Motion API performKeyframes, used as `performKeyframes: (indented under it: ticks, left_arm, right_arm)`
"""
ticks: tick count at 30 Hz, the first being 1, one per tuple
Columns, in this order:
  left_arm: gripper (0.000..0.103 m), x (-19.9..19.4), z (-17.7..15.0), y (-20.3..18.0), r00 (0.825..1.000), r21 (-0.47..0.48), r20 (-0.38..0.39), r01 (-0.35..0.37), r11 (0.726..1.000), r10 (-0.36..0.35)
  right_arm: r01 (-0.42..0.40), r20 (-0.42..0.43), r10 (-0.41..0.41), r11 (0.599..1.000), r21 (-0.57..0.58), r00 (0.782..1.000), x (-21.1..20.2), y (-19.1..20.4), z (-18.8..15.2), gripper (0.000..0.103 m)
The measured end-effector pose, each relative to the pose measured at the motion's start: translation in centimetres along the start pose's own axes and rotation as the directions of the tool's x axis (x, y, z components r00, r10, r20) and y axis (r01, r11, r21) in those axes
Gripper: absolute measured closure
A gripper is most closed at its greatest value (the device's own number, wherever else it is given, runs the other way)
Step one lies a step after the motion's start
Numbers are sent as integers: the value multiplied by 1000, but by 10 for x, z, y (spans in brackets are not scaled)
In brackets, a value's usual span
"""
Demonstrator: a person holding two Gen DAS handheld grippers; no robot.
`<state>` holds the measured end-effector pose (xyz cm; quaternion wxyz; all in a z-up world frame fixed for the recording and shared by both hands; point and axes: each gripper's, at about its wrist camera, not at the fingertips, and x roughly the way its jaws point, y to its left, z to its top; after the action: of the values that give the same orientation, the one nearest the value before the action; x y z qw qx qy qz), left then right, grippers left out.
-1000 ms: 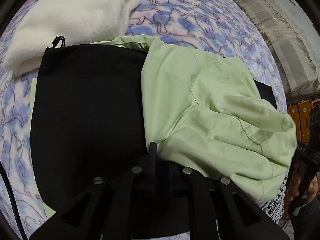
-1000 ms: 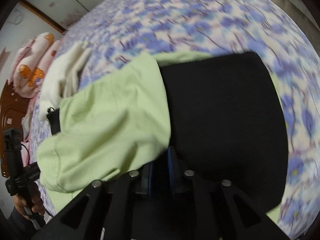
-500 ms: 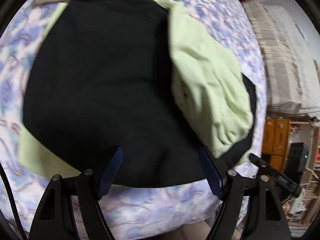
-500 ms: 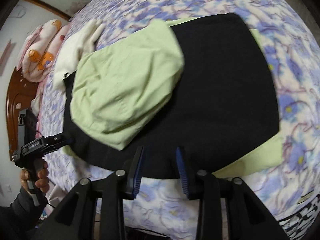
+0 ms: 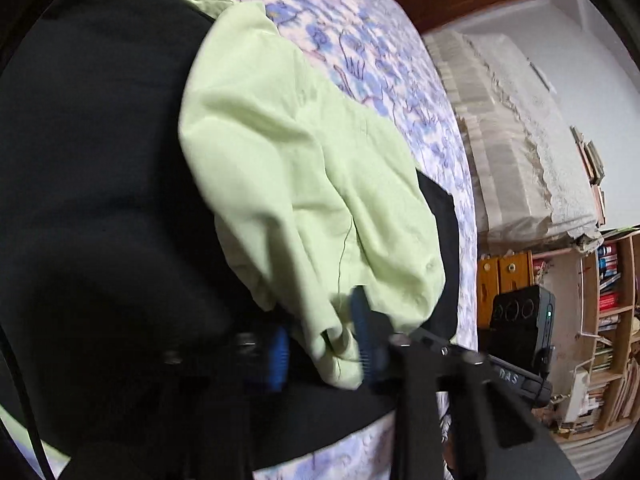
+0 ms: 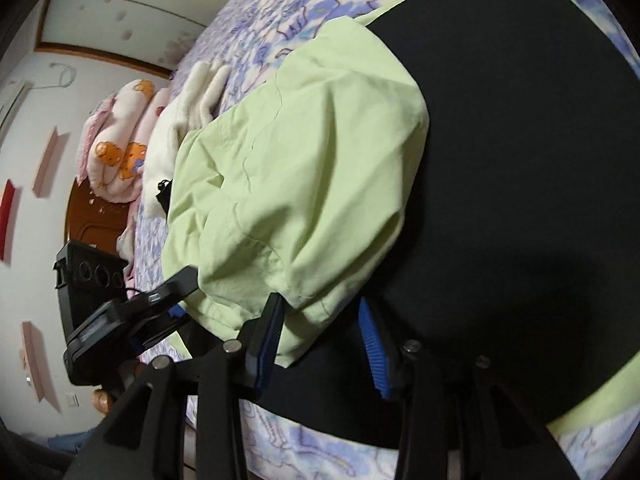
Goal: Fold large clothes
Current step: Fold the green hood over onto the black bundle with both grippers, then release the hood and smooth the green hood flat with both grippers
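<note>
A large garment lies on the bed, its black panel (image 5: 100, 200) spread flat and a light green part (image 5: 300, 160) folded over it. My left gripper (image 5: 320, 344) is closing on the green part's near hem, and its blurred blue pads squeeze that fold. In the right wrist view the same gripper (image 6: 176, 296) clamps the green edge at the left. My right gripper (image 6: 322, 344) is opening. Its pads stand apart on either side of the green hem (image 6: 308, 316), above the black panel (image 6: 520, 160).
The floral bed sheet (image 5: 380, 60) runs out beyond the garment. A white fleece blanket (image 6: 180, 120) and pink pillows (image 6: 120, 152) lie near the wooden headboard (image 6: 96, 220). A bookshelf (image 5: 608, 300) and cloth-covered furniture (image 5: 520, 140) stand beside the bed.
Both grippers let go of the black cloth, drew back, then moved in on the green fold's near hem. The left jaws went wide and came together; the right jaws spread.
</note>
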<state>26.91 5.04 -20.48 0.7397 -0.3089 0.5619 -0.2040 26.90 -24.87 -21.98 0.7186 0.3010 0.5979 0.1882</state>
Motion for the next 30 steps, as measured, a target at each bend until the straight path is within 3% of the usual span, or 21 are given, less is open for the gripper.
performKeyframes:
  ticks: [4,7,11,14,16,17,19,22,24,27,30]
  left_arm:
    - [85,-11,-4,12,998,0,45,51,999,-51]
    - [85,-18,-5,21,995,-8,73,65,998,-64]
    - [85,-16,-9,20,994,-10,107,25,1000,-23]
    - [93,-15,-7,18,993,-26,117,-12,1000,15]
    - [95,-18,-5,19,993,-31,104,-45,998,48]
    - [96,-23,-5,16,992,-19,107,-65,998,67]
    - [96,-40,-7,15,982,25,153,-115,993,109]
    - [95,-52,-8,35,975,1,171,-141,990,139]
    - [94,-48,-7,59,974,-41,153,-165,985,170]
    - [91,-43,-10,80,982,-75,142,-117,990,127]
    - [85,-45,-12,74,978,-57,152,-138,989,145]
  right_arm:
    - [-57,10,57,997,-55,998,-2,-4,-4,62]
    - [-52,32,56,992,-114,998,-4,-1,-8,62]
    - [1,89,13,987,-162,996,-2,5,-14,61]
    - [45,152,-23,988,-148,988,1,11,-20,62]
    - [87,173,-61,985,-151,983,2,22,-24,72]
    - [108,190,-72,977,-185,979,0,36,-28,91]
    - [138,259,-72,959,-247,963,-10,61,-40,91]
    - [127,301,-28,941,-313,953,-13,88,-63,92]
    - [200,289,-98,916,-349,952,6,94,-76,93]
    - [337,253,-261,883,-327,931,41,73,-82,98]
    - [302,253,-236,916,-265,938,37,58,-78,102]
